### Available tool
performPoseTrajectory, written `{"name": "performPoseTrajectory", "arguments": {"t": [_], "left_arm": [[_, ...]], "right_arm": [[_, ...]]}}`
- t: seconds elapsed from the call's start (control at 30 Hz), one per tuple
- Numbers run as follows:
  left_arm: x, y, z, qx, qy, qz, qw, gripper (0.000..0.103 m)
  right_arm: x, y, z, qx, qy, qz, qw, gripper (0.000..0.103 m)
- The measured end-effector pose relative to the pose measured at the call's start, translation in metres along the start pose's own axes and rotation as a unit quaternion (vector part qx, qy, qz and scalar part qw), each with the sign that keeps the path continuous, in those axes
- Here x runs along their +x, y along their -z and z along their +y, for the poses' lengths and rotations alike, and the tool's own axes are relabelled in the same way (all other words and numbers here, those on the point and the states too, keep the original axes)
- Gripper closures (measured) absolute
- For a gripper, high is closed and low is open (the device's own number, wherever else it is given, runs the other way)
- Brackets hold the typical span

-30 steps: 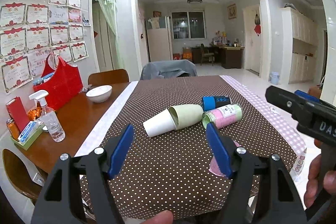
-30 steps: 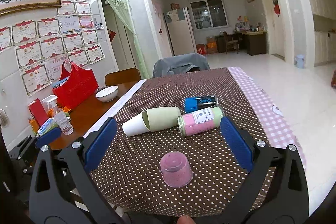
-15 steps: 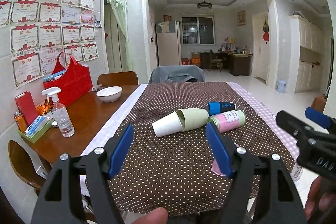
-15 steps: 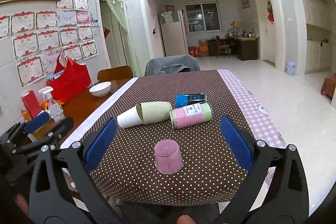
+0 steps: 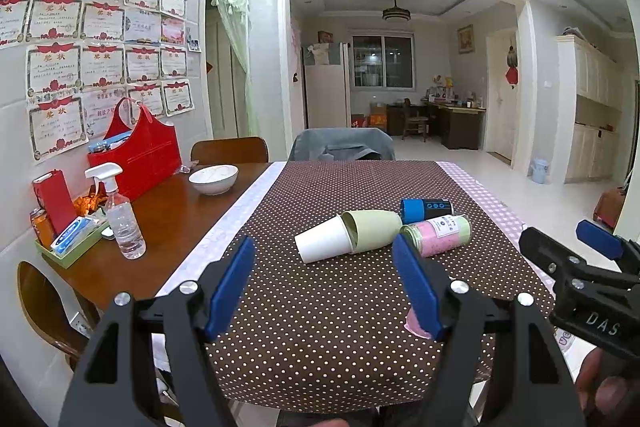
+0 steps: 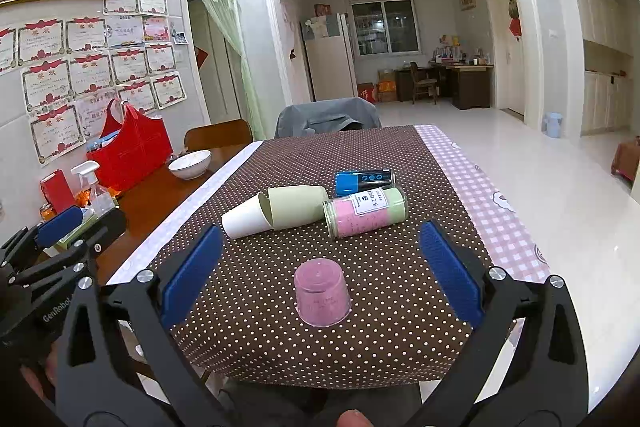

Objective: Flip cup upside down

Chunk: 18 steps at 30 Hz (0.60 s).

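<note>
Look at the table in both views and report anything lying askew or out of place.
Four containers lie on their sides mid-table: a white paper cup nested in a green cup, a pink-and-green jar and a blue can. The pink cup stands mouth-down near the front edge. Nothing looks spilled.

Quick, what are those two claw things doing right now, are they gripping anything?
Left gripper: open, holding nothing.
Right gripper: open, holding nothing; the pink cup stands upside down on the table between its fingers, untouched.

Home dining room: table (image 5: 192, 223), fridge (image 5: 325, 87), wall certificates (image 5: 100, 61).
</note>
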<state>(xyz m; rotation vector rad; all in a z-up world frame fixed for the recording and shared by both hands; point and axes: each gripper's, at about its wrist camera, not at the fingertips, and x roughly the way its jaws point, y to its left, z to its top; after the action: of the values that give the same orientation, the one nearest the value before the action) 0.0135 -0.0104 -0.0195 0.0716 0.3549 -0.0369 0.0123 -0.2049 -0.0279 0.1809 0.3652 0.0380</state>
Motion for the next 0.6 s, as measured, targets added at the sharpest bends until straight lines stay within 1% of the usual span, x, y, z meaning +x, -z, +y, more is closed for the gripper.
{"name": "performPoseTrajectory", "arguments": {"t": [0.6], "left_arm": [[0.0005,-0.0001,0.0005,0.0,0.001,0.002,1.0,0.032]], "right_arm": [[-0.0007,0.002,0.0006,0.002,-0.004,-0.002,1.0,0.006]]}}
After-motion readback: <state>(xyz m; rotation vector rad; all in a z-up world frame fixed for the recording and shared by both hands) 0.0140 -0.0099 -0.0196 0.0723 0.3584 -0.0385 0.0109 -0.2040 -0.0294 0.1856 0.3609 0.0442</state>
